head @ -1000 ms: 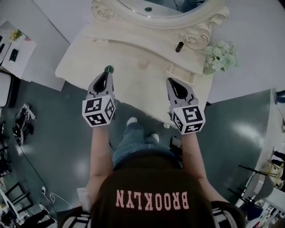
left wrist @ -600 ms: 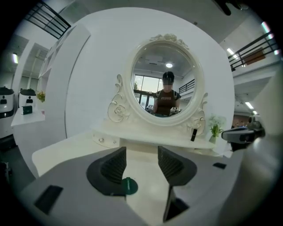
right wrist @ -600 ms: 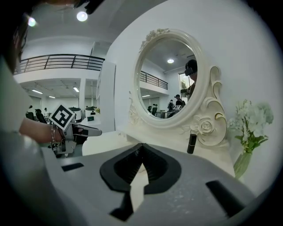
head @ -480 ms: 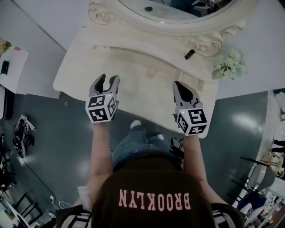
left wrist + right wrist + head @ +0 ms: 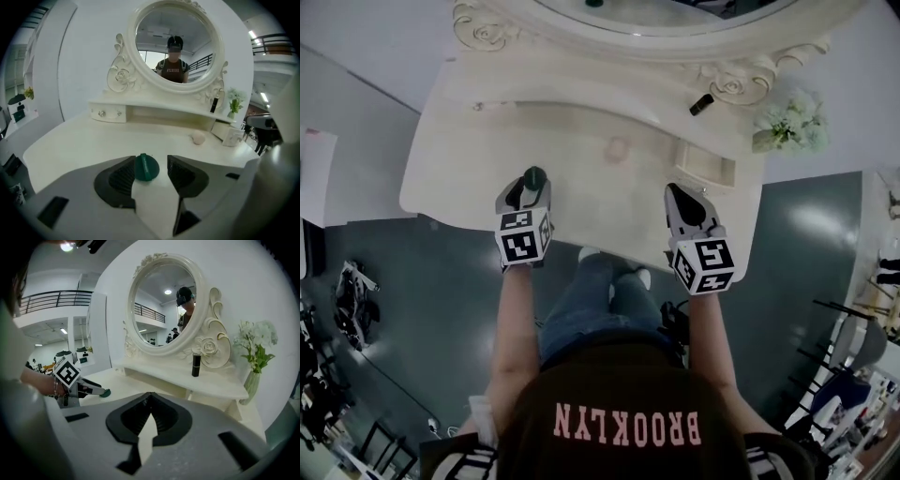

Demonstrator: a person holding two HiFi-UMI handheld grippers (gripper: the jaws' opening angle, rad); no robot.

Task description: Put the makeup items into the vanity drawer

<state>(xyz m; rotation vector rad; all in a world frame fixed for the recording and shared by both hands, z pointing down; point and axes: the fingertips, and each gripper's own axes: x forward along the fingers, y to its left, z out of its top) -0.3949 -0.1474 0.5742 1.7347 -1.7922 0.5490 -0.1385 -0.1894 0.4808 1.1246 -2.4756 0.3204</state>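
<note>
Left gripper (image 5: 532, 186): jaws spread wide, having just been opening. A green round makeup item (image 5: 146, 167) sits between them, close against the pad at the left of the left gripper view, with a clear gap to the other pad, so it is released and not clamped. Right gripper (image 5: 149, 398): jaws clenched together, nothing between them. Both grippers sit at the front edge of the vanity surface (image 5: 581, 178), tips just inside the rim, with the marker cubes hanging out over the grey floor (image 5: 441, 281) and the person's legs (image 5: 591, 300). Ahead of the left gripper lies a broad bare stretch of surface running up to the raised shelf (image 5: 178, 111), and nothing stands in that lane. Ahead and to its left, under the shelf's left end, is the small drawer (image 5: 108, 113) with two knobs, its front shut. Ahead and to its right is a pink round puff (image 5: 198, 138), standing free and well apart from the gripper. Ahead of the right gripper is the shelf's right end, where a black tube (image 5: 196, 365) stands upright against the mirror (image 5: 161, 305) frame. Further to that gripper's right is a vase of white flowers (image 5: 255, 352). The left gripper lies off to the right gripper's left, well apart, with open surface between them.
</note>
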